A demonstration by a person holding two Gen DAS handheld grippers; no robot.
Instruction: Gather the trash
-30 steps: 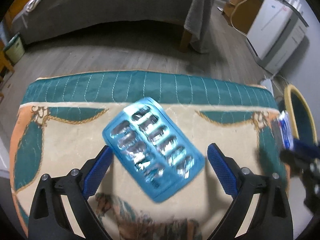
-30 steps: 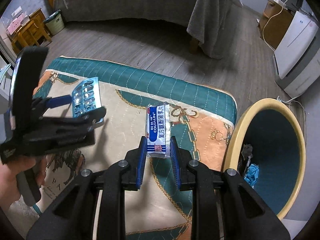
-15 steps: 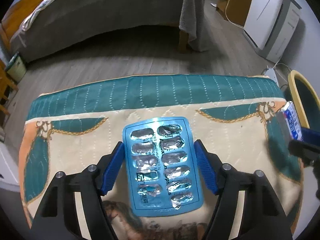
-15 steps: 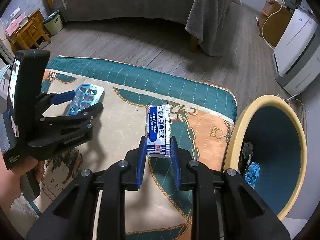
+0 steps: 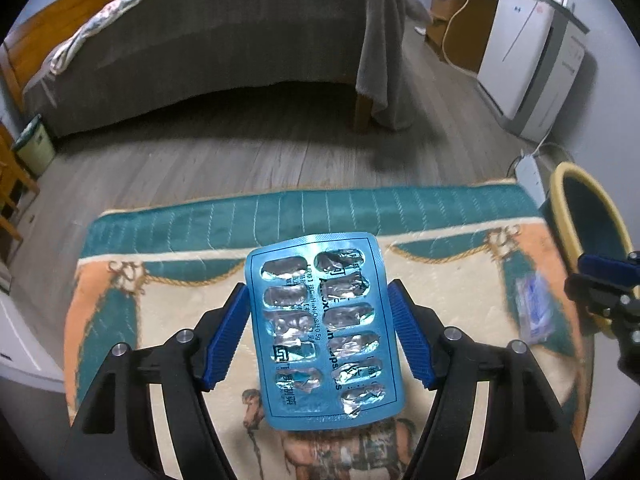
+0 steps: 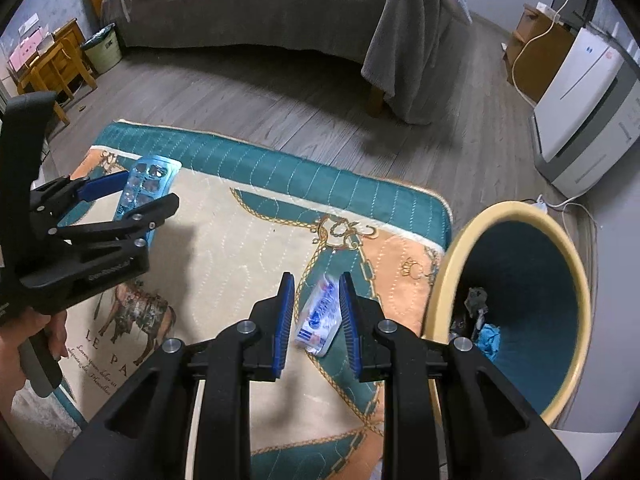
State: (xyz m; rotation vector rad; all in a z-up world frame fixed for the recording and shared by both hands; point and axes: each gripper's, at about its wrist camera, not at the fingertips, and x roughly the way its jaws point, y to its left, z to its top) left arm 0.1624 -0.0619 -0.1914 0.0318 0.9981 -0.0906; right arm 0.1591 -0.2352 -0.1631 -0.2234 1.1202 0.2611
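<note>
A blue blister pack [image 5: 320, 328] with torn foil pockets hangs above the patterned rug [image 5: 180, 320], and my left gripper [image 5: 318, 320] is shut on its long edges. In the right wrist view the same pack [image 6: 152, 172] sits in the left gripper [image 6: 151, 189] at the left. My right gripper [image 6: 316, 280] holds its pads a little apart. The white and blue sachet [image 6: 320, 316] shows tilted and blurred beyond the pads, loose from them. From the left wrist view the sachet [image 5: 534, 308] is apart from the right gripper [image 5: 578, 274], over the rug.
A yellow-rimmed bin [image 6: 508, 208] with a teal inside stands just off the rug's right edge, with scraps [image 6: 488, 336] at its bottom. A bed [image 6: 280, 8] under a grey blanket lies beyond. A white appliance [image 6: 580, 92] stands at the right. A hand [image 6: 36, 332] grips the left tool.
My left gripper closed on the blister pack and lifted it off the rug. The sachet, held upright in the right gripper before, now shows tilted, blurred and lower than the pads.
</note>
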